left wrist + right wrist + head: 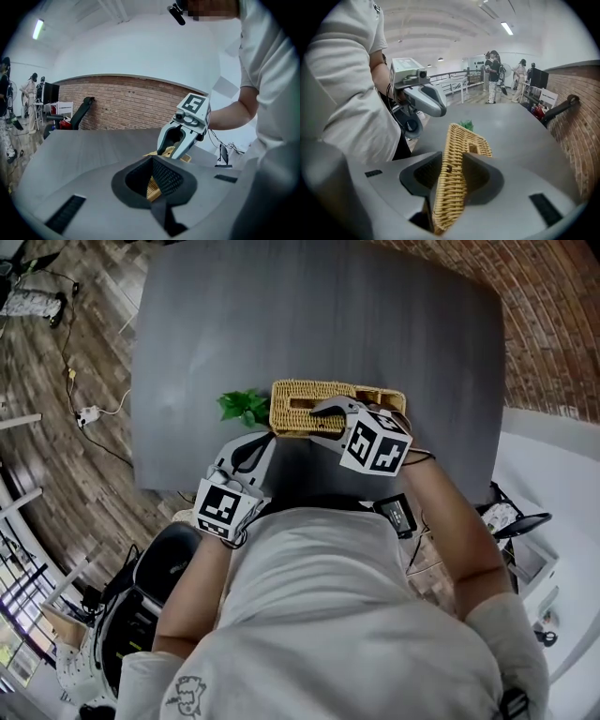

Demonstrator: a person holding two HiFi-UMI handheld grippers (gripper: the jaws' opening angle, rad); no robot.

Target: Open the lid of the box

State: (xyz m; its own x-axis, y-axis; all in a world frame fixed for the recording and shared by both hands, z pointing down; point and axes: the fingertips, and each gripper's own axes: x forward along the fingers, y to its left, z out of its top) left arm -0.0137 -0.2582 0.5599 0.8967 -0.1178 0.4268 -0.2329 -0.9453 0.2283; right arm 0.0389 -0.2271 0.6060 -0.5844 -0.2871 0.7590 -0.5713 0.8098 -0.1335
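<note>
A dark grey table (187, 352) fills the upper half of the head view. A sprig of green leaves (244, 406) lies on it left of centre. Just to its right, touching or nearly so, sits the woven box (286, 424), a long straw-coloured basket at the middle of the frame near the table's lower edge.

In the right gripper view, the woven lid (457, 178) stands tilted up on edge at centre, with a small handle slot cut into its far end. What the box holds cannot be made out, because the lid and the right gripper cover its top in the head view.

The person's pale shirt fills the bottom of the head view and hides the table's near edge. In the left gripper view only a narrow strip of weave shows, the rest of the box being behind the tool's own body. A brick wall (122, 105) curves across the background there. Small, indistinct figures stand far off at the top of the right gripper view.

The left gripper (265, 439) reaches up from lower left to the box's left front corner. Its jaws are nearly together, pinching the strip of the box's woven edge. The right gripper (323, 413) comes in from the right over the box top, its jaws about half spread and clamped on the lid's thick woven rim.
</note>
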